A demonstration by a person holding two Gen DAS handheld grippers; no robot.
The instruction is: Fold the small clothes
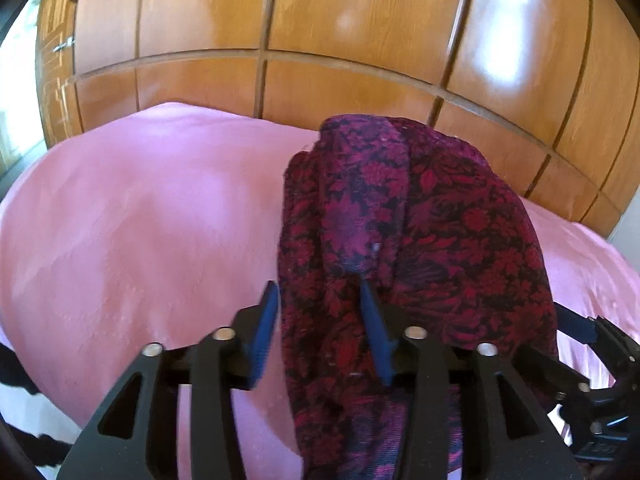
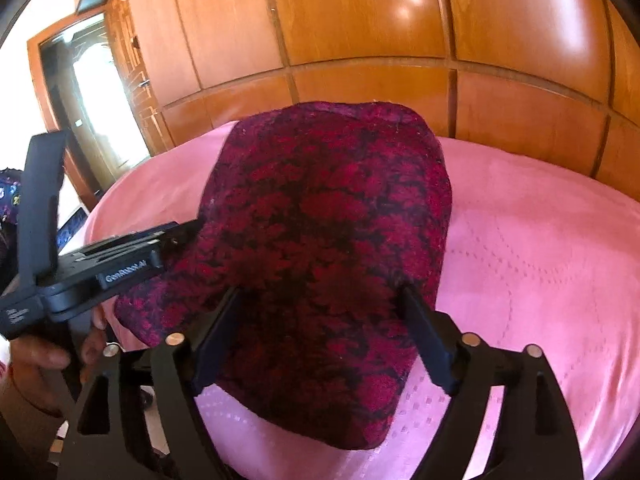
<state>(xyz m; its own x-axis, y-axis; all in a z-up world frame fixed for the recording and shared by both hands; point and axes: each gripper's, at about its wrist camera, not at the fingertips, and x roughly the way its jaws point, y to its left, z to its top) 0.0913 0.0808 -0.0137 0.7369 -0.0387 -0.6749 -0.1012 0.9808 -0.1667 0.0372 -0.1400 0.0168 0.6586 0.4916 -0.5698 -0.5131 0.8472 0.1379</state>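
The left gripper (image 1: 318, 304) stands with its blue pads parted, a fold of the garment (image 1: 400, 240) between them, unpinched. The right gripper (image 2: 320, 320) is spread wide with the same cloth lying between its fingers, not clamped. The garment (image 2: 320, 232) is a dark fabric printed with red and magenta flowers, bunched and draped on the pink bedspread (image 2: 540, 260). Behind the bed rise glossy wooden panels (image 1: 360, 12); a bright doorway (image 2: 96, 92) opens on the left.
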